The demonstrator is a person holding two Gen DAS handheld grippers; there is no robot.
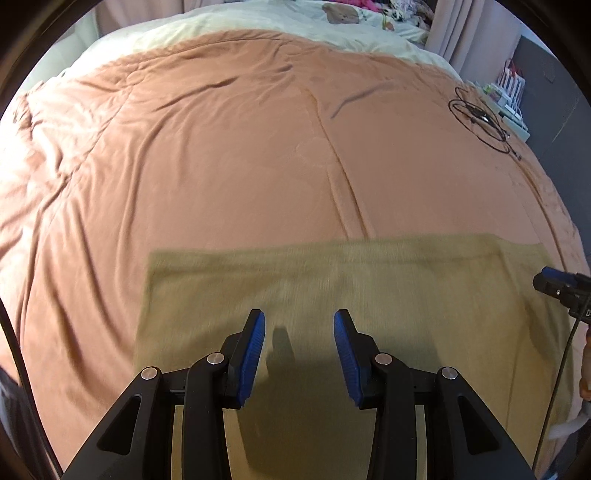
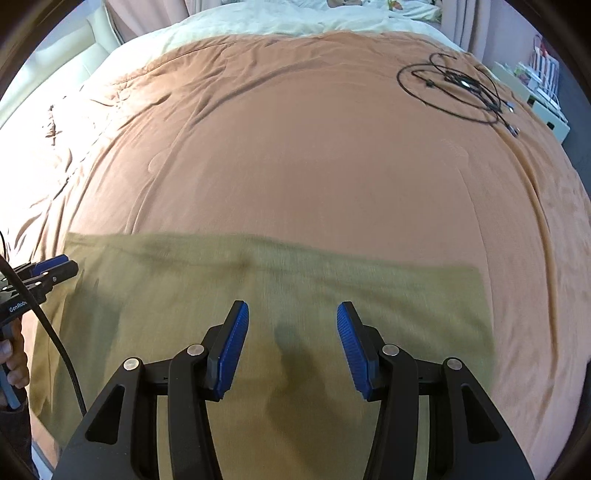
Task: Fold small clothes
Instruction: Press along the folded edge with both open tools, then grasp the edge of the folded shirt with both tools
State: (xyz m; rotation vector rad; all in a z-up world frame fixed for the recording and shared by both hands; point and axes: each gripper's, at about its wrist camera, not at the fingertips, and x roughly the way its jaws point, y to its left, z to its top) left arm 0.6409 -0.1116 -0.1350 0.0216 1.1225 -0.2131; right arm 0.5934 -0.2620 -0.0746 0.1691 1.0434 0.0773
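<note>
A wide bed (image 1: 221, 166) is filling both views, and an orange-brown quilt (image 2: 314, 166) is lying across most of it with creases and stitched seams running over it. A cream sheet (image 1: 258, 22) is showing beyond the quilt's far edge, and some colourful items are lying further back, too blurred to tell apart.

On the near part of the quilt, an olive-tan cloth (image 1: 369, 280) is lying flat as a broad rectangle, its far edge running straight across both views. It is looking smeared with motion blur.

The left tool (image 1: 299, 347) is hovering over the cloth's left half, its blue pads (image 1: 255, 354) standing partly apart with nothing between them, only their shadow falling on the fabric below. The right tool (image 2: 291, 343) is hovering over the cloth's right half in the same way, partly open and gripping nothing. Each tool is also showing at the edge of the other's view, with fingers of the hand (image 2: 14, 362) holding the left one peeking in.

A coil of thin black cable (image 2: 458, 88) is lying on the quilt near the far right corner, well apart from the cloth. Past that edge of the bed, a white shelf (image 2: 535, 96) is carrying small boxes.
</note>
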